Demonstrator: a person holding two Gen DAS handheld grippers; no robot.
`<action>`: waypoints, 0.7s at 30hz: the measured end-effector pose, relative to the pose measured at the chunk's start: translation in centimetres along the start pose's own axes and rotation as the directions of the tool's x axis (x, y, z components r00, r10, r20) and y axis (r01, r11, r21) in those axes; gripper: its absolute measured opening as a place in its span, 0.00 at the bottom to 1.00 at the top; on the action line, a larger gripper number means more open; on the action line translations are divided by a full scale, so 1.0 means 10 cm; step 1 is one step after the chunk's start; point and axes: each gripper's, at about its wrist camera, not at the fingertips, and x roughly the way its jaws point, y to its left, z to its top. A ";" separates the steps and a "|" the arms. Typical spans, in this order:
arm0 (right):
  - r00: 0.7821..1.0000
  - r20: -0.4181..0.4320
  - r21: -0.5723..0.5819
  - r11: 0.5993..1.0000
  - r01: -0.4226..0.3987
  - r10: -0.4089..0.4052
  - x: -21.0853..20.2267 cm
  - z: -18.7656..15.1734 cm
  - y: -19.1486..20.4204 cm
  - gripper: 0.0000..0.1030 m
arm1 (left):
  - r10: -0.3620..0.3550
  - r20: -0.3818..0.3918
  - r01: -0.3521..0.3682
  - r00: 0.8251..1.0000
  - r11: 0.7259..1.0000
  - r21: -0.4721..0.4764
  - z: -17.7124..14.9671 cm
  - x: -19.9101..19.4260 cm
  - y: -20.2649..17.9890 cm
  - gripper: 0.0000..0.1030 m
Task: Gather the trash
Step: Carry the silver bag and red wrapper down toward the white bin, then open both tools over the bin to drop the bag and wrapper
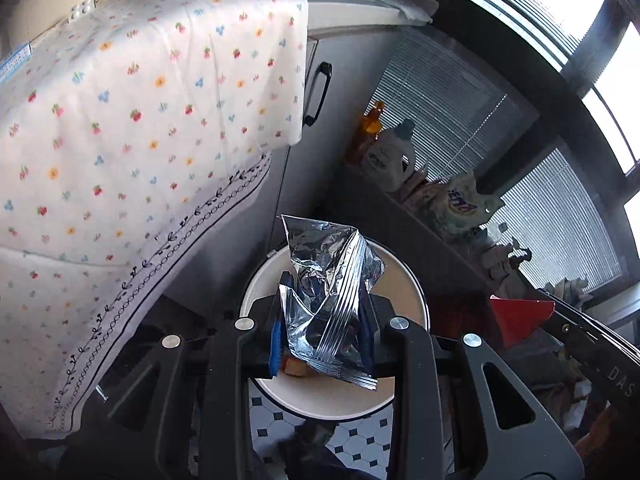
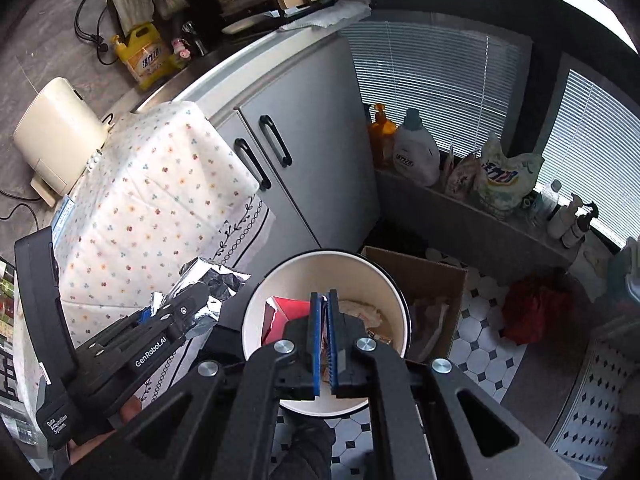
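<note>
Holding a shiny foil wrapper [image 1: 328, 300], the left gripper [image 1: 323, 320] has its blue pads [image 1: 275, 340] partly shut and pressing on the crumpled foil from both sides. It hangs right over the round cream bin [image 1: 404, 280] on the tiled floor. A small orange bit peeks out under the wrapper, but it is too hidden to tell what it is.

The right gripper [image 2: 325, 344] has its blue pads closed tight, with a thin red piece [image 2: 286, 314] seeming to sit between them; most of it is hidden behind the black fingers. This gripper is over the bin [image 2: 384, 280] too. Pale crumpled trash lies inside, hard to make out. A brown cardboard box [image 2: 436, 280] stands just beside the bin. A flowery cloth [image 2: 152, 184] covers something boxy to the left.
</note>
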 end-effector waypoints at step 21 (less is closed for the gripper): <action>0.999 0.019 -0.060 0.998 -0.026 0.027 -0.06 0.19 0.35 0.08 | -0.034 0.093 0.038 0.995 0.999 -0.038 0.30 -0.37 0.32 0.70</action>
